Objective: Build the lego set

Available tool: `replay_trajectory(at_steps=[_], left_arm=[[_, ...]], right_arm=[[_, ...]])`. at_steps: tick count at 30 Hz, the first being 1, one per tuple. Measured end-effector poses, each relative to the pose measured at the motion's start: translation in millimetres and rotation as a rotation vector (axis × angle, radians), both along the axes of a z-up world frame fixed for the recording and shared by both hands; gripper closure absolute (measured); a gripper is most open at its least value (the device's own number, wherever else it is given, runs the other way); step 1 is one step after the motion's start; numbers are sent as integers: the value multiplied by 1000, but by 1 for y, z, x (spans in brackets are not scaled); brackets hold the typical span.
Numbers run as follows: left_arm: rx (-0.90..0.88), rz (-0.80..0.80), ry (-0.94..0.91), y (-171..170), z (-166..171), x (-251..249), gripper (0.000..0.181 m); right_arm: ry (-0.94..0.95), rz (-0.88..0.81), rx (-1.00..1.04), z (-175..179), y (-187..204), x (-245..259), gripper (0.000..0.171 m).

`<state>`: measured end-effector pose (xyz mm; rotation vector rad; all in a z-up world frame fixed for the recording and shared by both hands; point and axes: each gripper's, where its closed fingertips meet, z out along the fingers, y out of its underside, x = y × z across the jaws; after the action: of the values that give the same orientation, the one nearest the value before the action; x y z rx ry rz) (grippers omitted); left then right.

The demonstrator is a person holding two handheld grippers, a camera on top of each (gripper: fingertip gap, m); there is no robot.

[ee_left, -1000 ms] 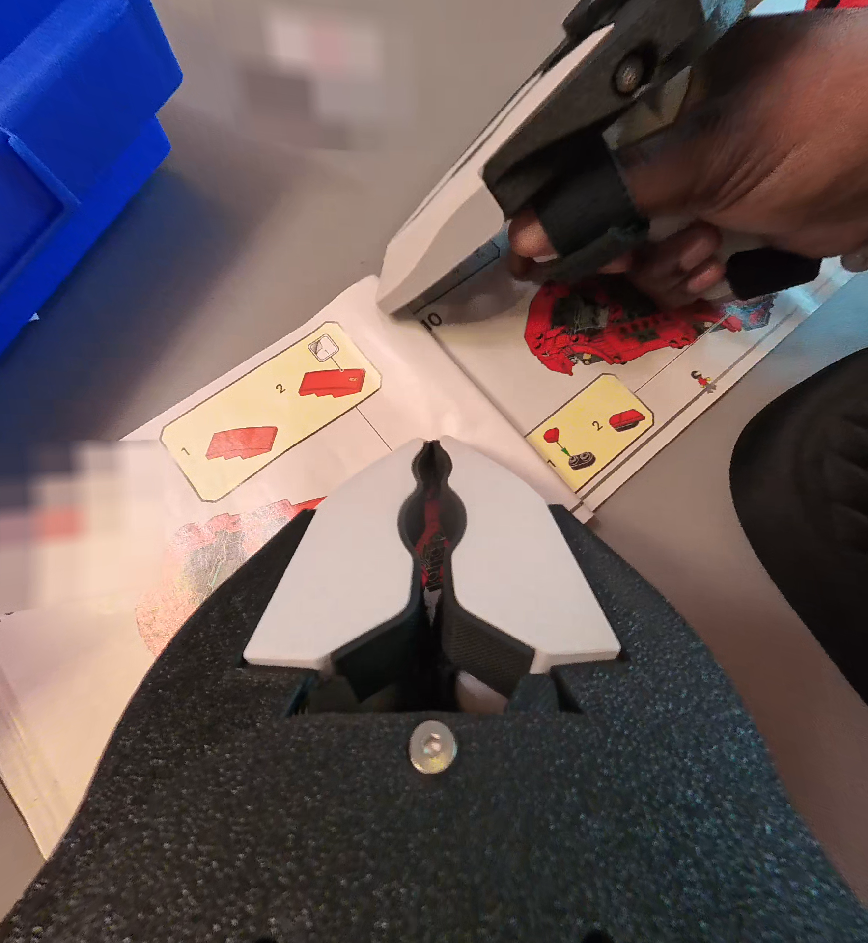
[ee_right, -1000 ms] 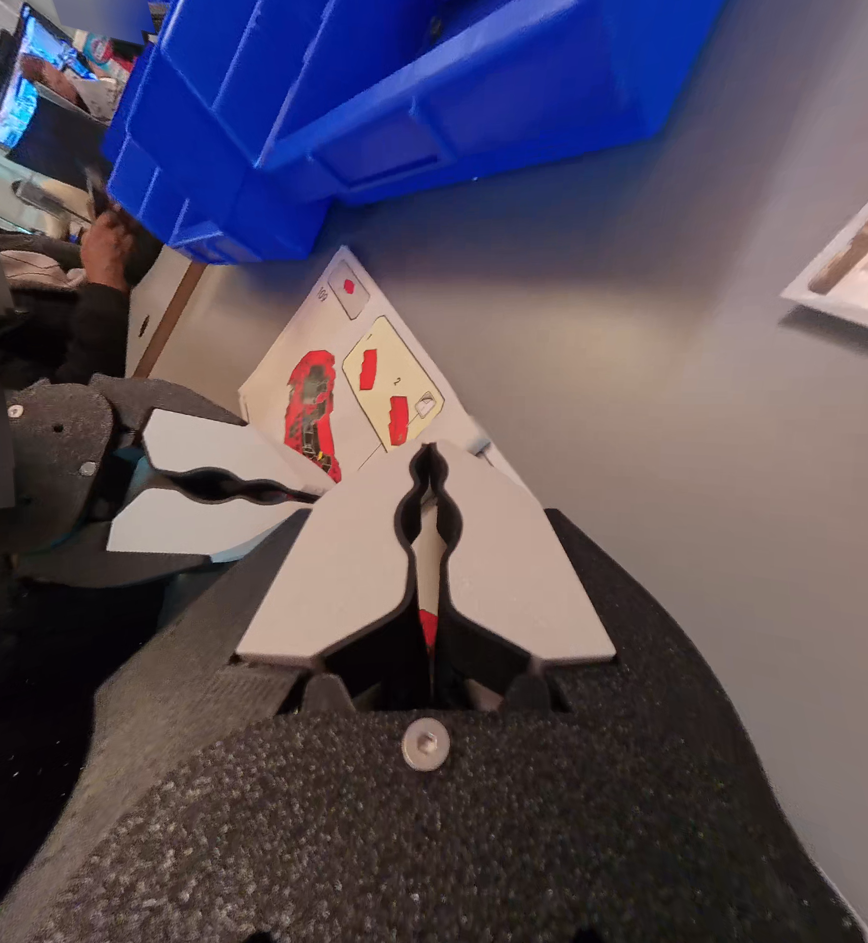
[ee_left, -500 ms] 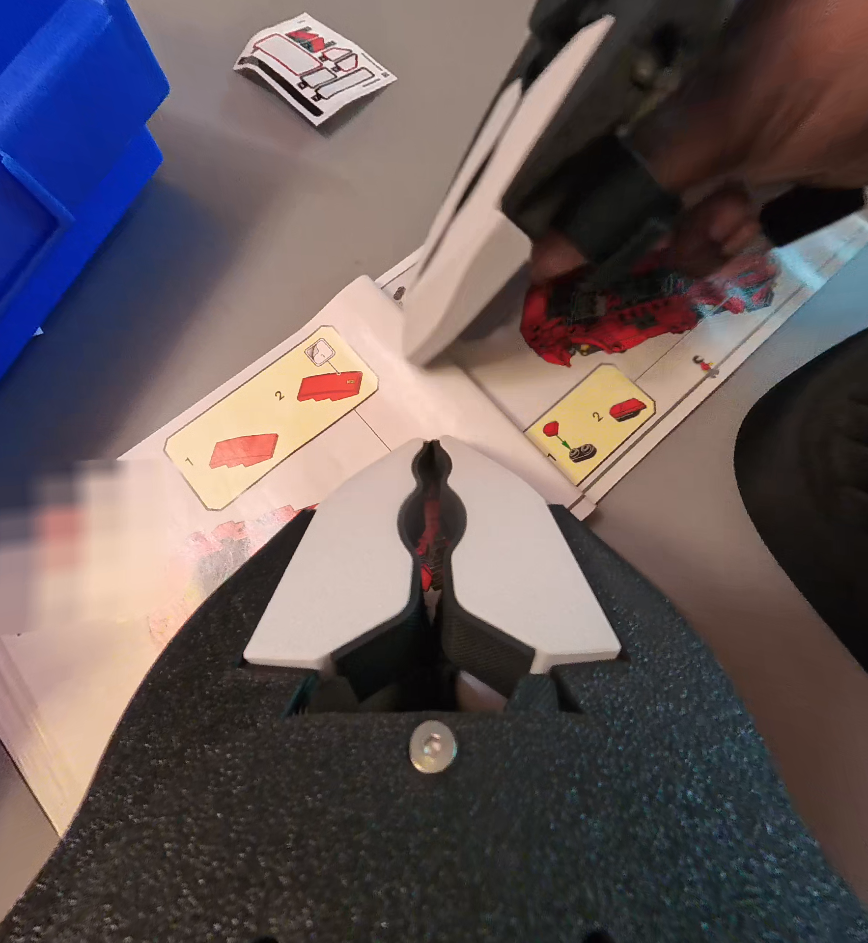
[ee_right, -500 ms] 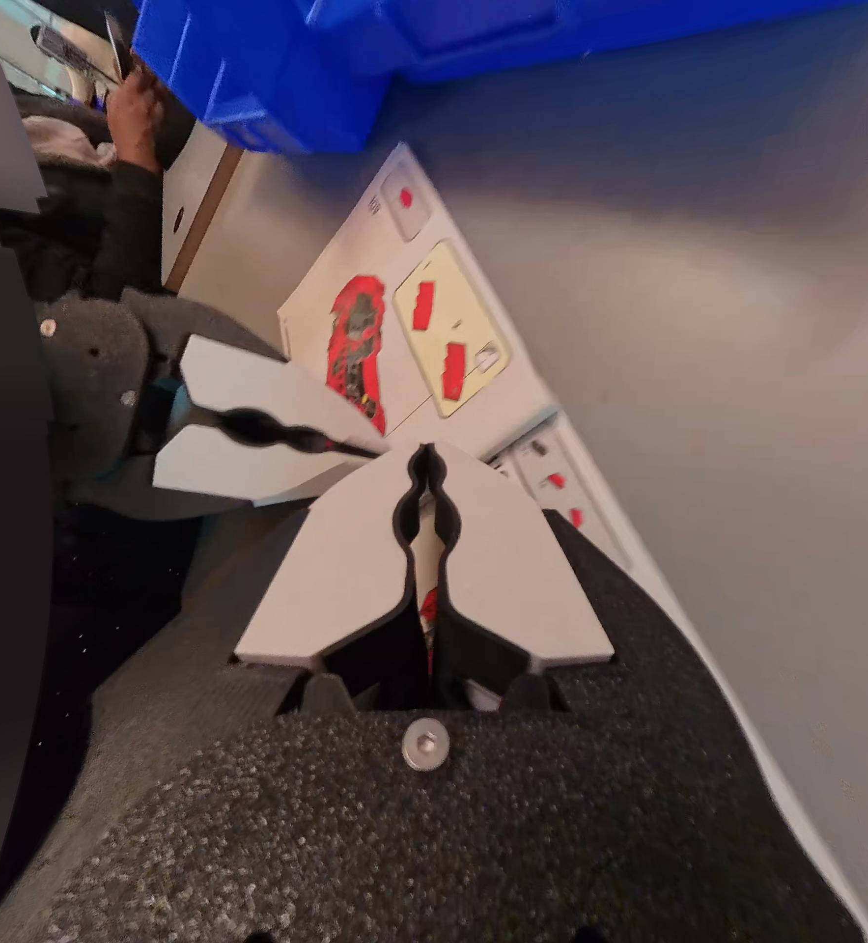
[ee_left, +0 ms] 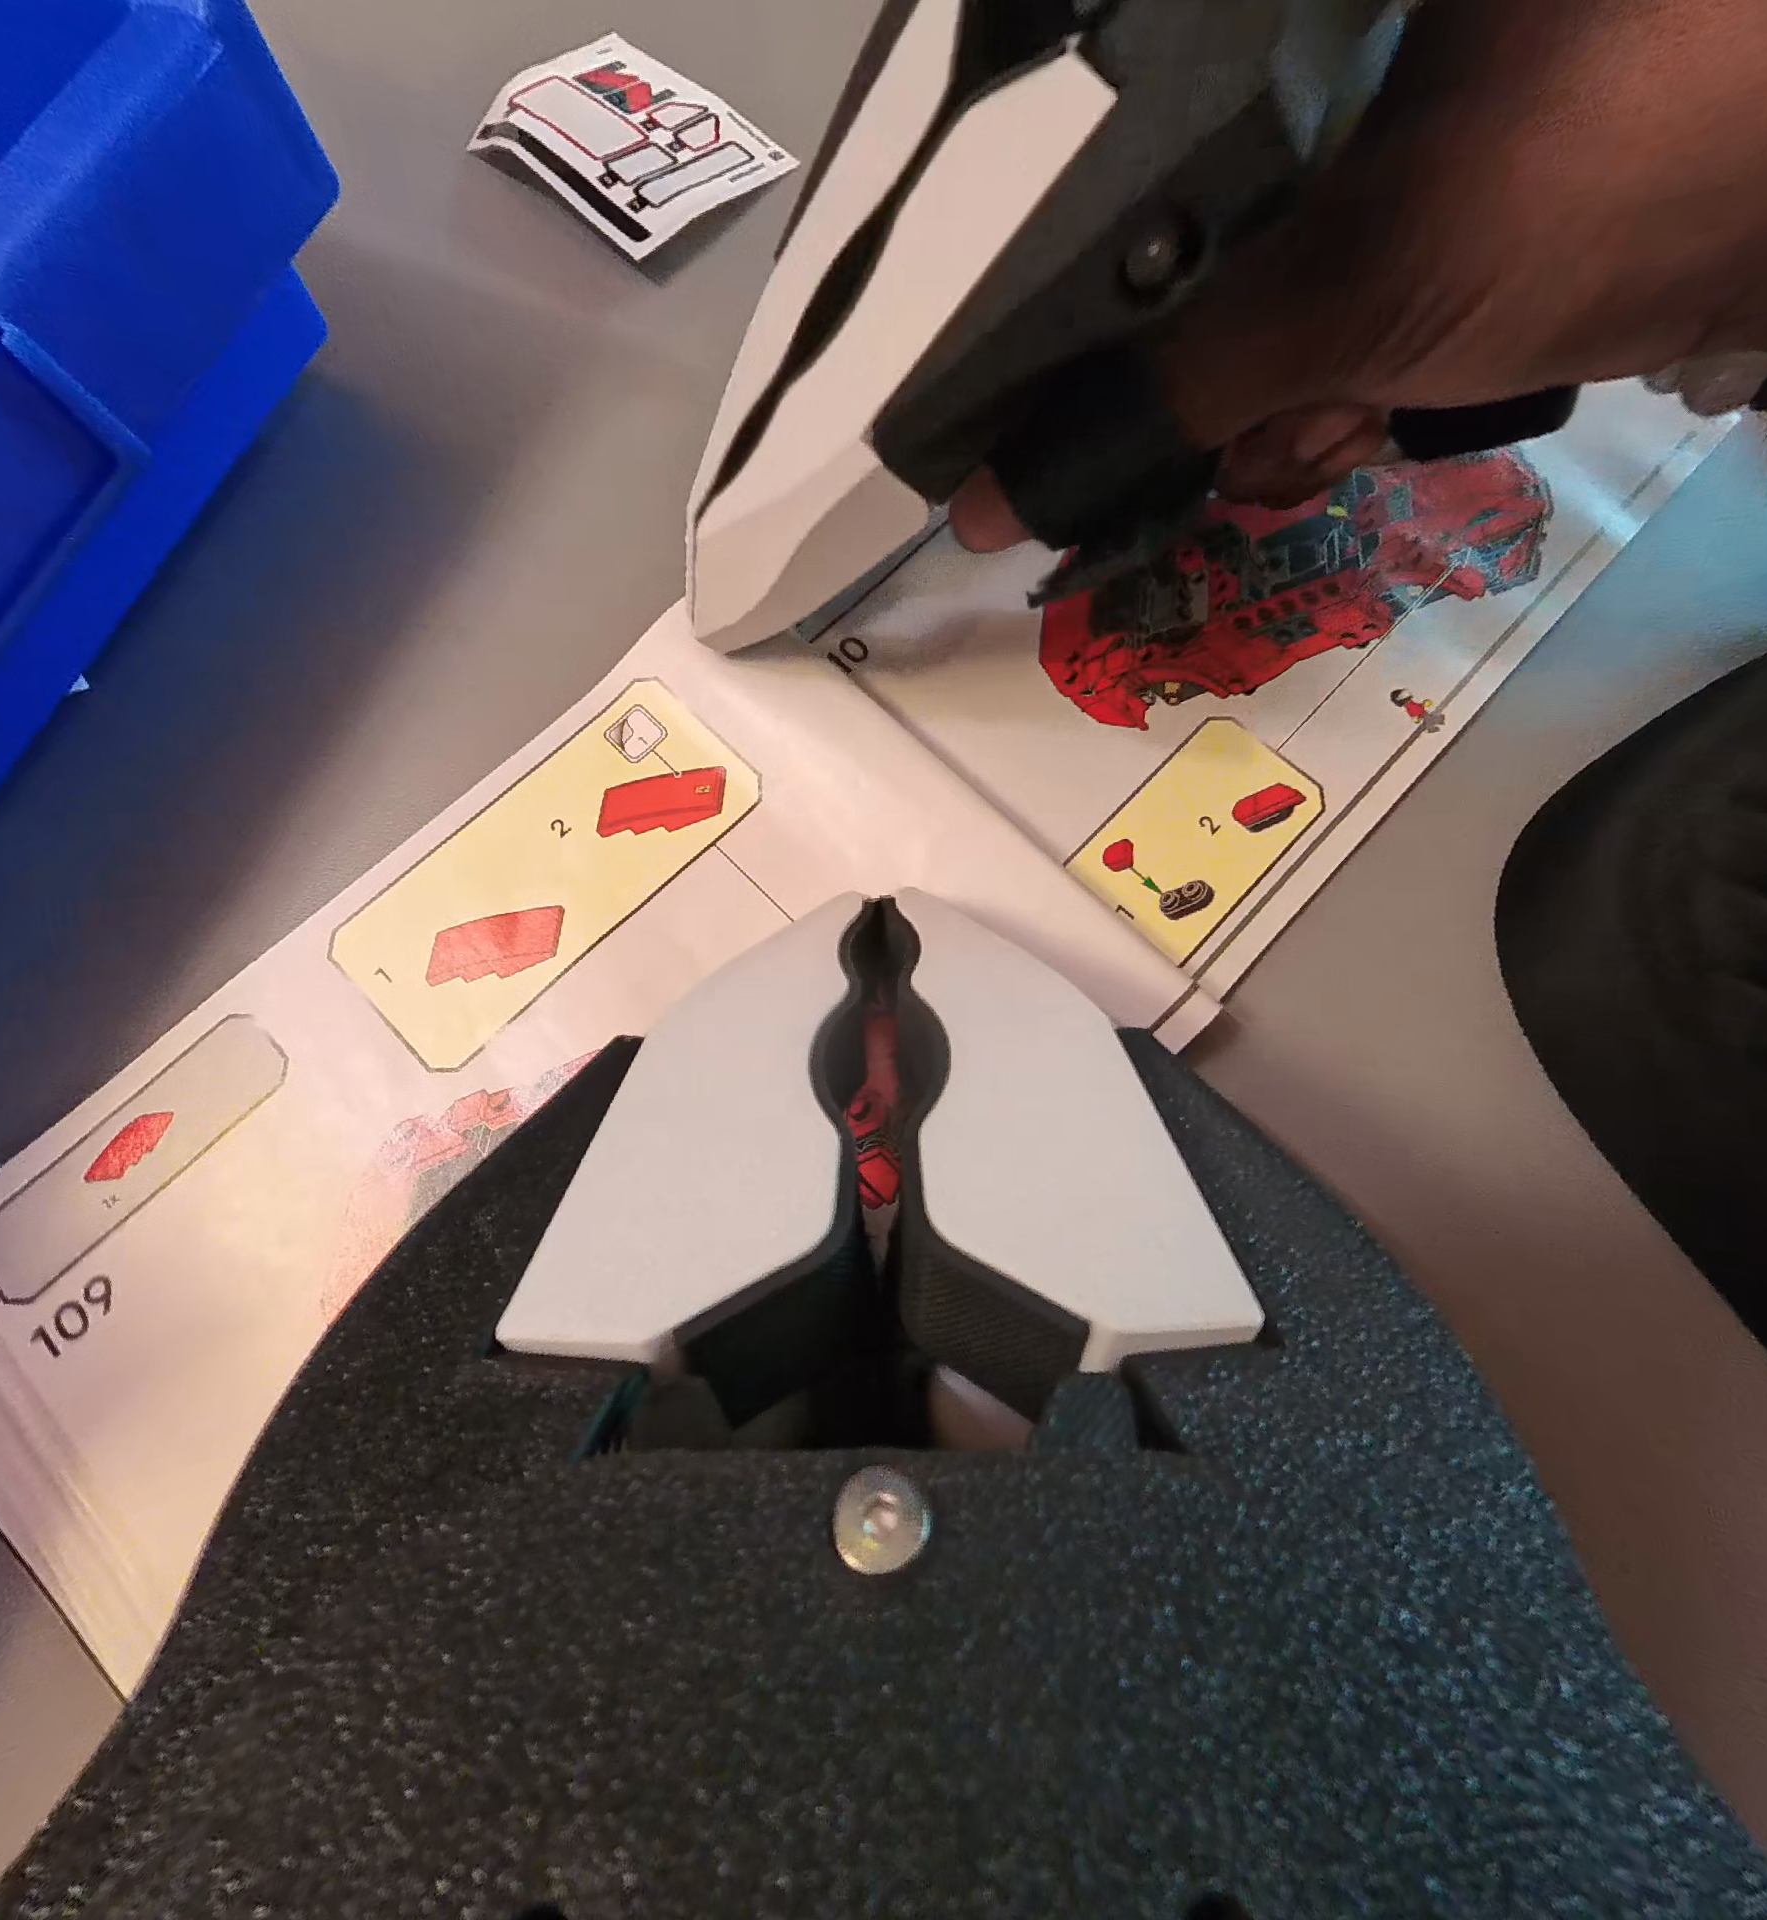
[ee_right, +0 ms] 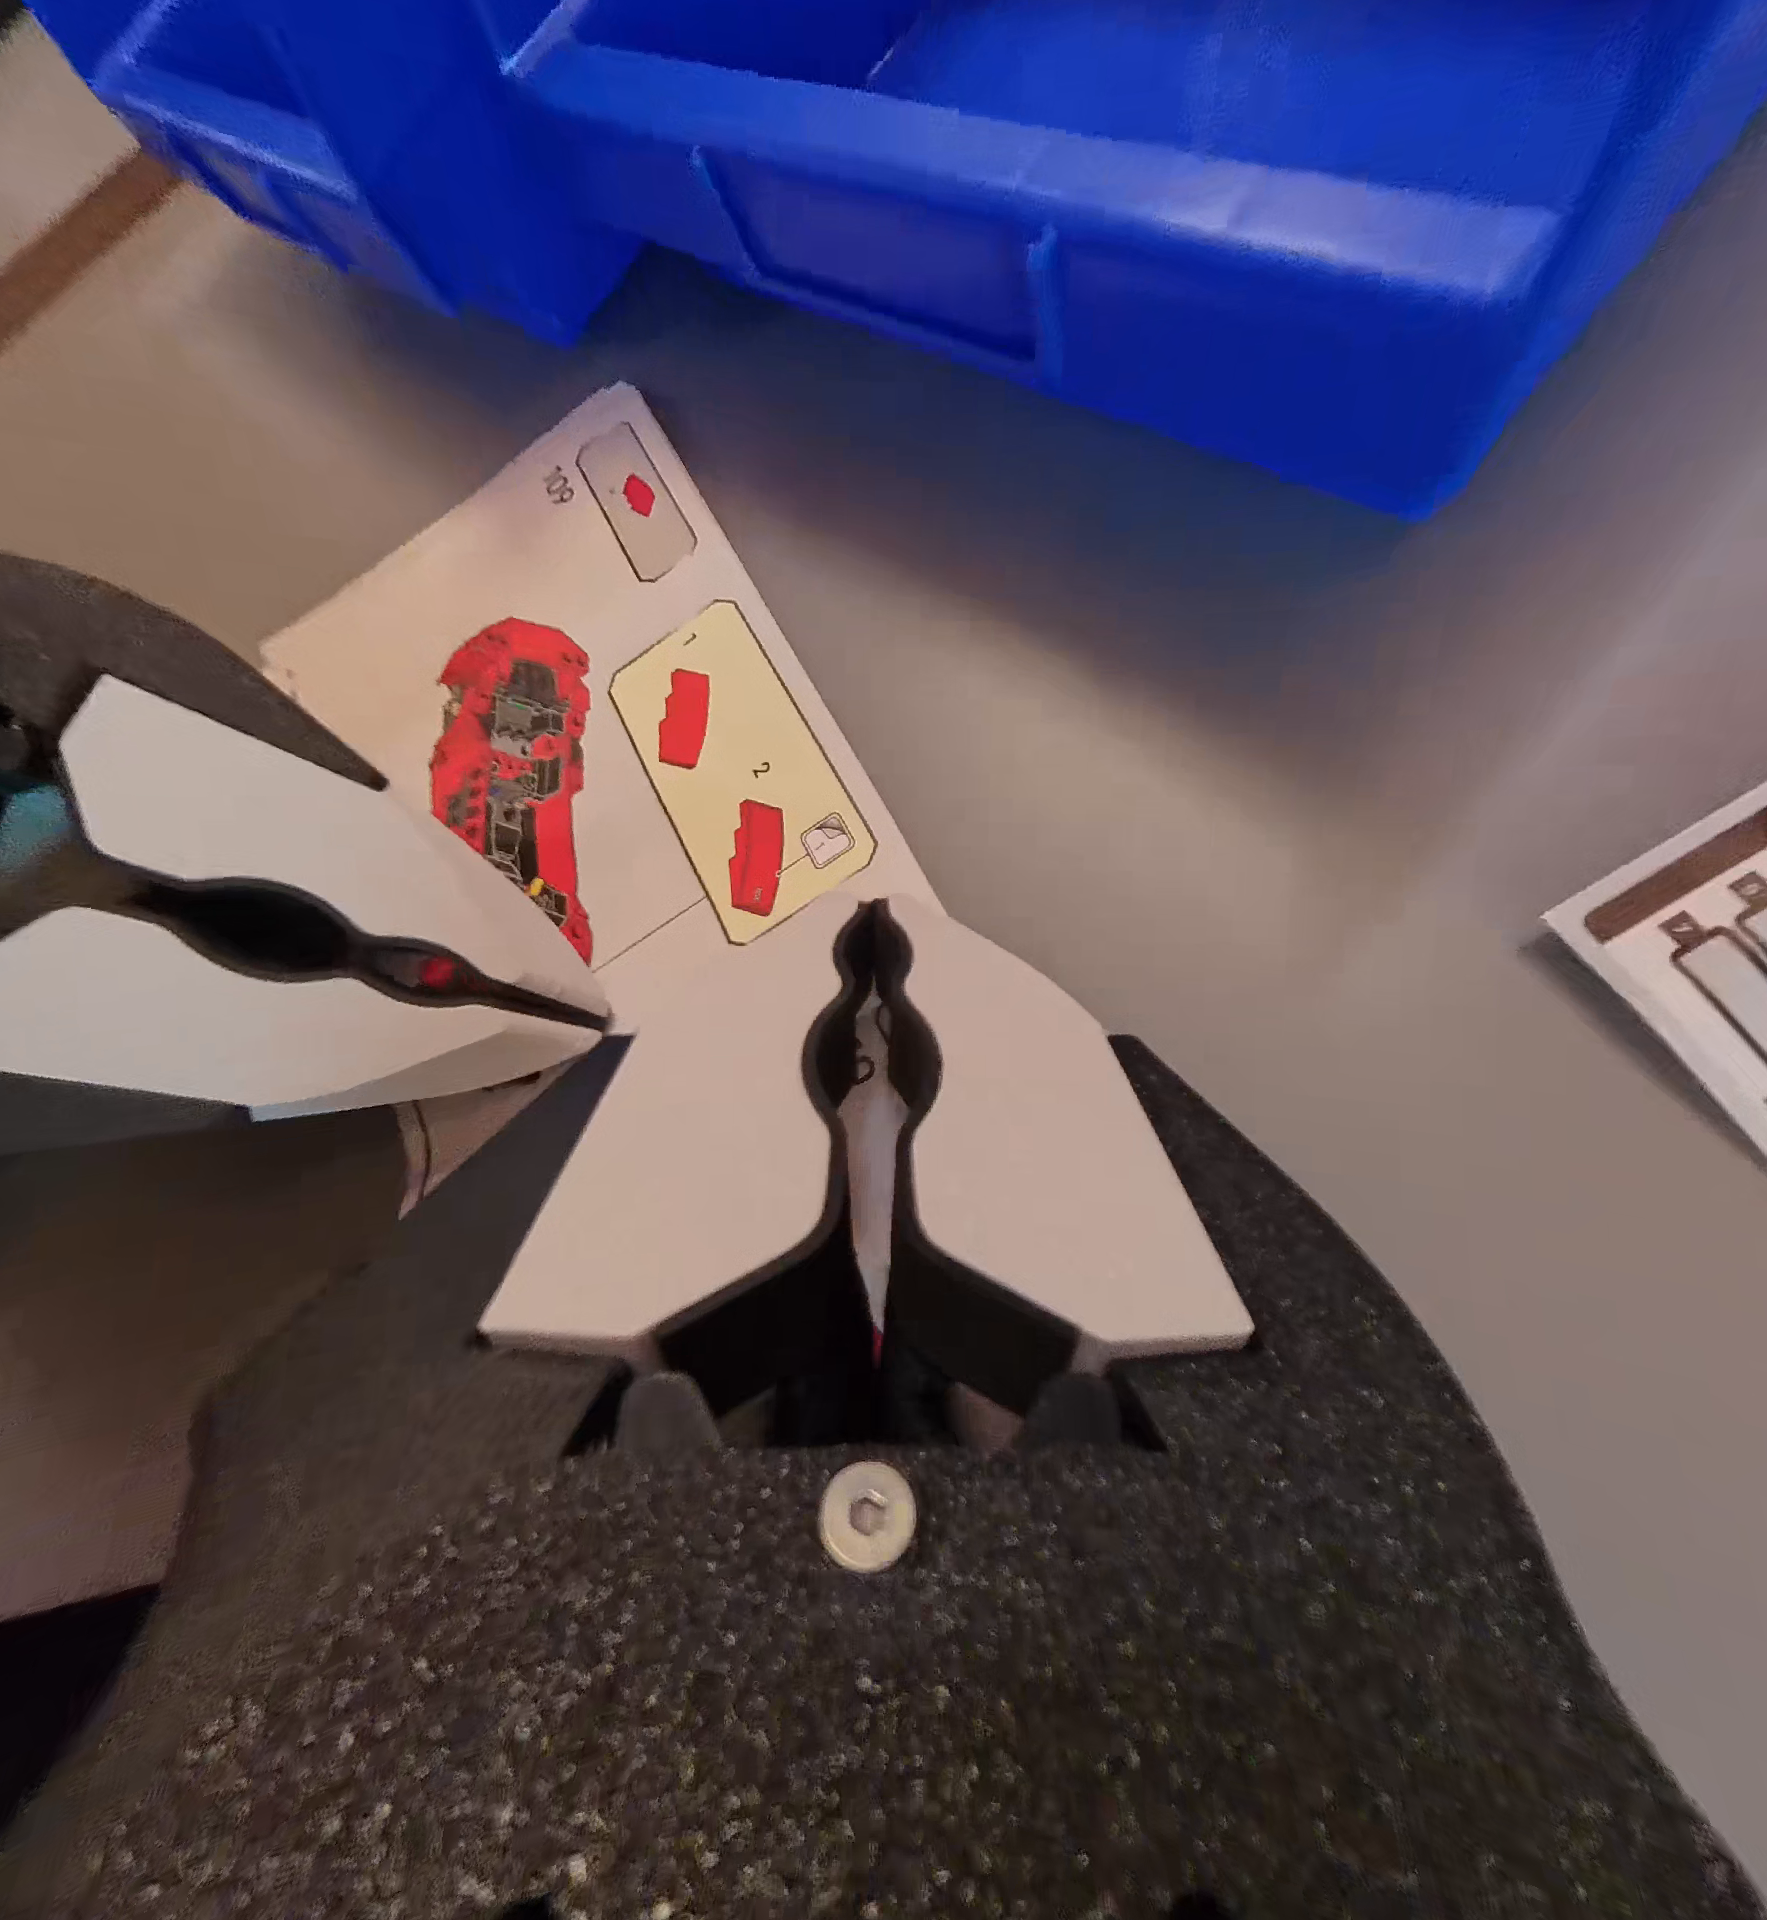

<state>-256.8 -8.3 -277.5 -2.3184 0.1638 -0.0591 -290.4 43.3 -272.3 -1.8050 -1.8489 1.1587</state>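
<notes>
- lego instruction booklet (ee_left: 837, 748) lies open on a grey table (ee_left: 505, 436); its pages carry drawings of red bricks and a red car model.
- at far left in the left wrist view, a blue plastic bin (ee_left: 79, 343) stands on the table, just beside the booklet's left page.
- next, the left page shows yellow step boxes with red brick drawings.
- in the middle, the left gripper (ee_left: 881, 914) hovers over the booklet's lower edge, its jaws pressed together with nothing clamped at the tips; red print on the page shows through the slot between them.
- above the middle, a small sticker sheet (ee_left: 630, 145) lies on the table, well apart from the booklet.
- to the right, the right gripper (ee_left: 728, 613), held in a person's hand (ee_left: 1544, 208), points down with its closed tips touching the booklet near the centre fold.
- at far right, a dark mesh chair seat (ee_left: 1710, 987) sits beside the table edge.
- the right wrist view shows the bin (ee_right: 1118, 208) at top, the booklet (ee_right: 546, 665) below it, and both grippers' tips close together.
</notes>
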Motion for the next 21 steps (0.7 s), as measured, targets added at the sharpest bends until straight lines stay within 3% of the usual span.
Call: replay_trajectory(at_steps=[2,5,7,12,14,18,21], left_arm=[[0,2,-1,0,0,0,181],[-3,9,4,-1,0,0,181],[-8,10,12,-1,1,0,181],[-17,7,7,0,1,0,181],[-21,7,25,-1,2,-1,181],[-62,56,187,-6,7,-16,170],[8,92,110,-1,30,-13,159]], right_arm=[[-19,23,56,9,-5,9,171],[173,19,100,70,-9,33,171],[199,2,174,98,-2,67,171],[167,-116,391,117,34,171,171],[158,-167,374,119,41,214,128],[254,-332,429,158,61,310,123],[207,-520,499,188,88,404,115]])
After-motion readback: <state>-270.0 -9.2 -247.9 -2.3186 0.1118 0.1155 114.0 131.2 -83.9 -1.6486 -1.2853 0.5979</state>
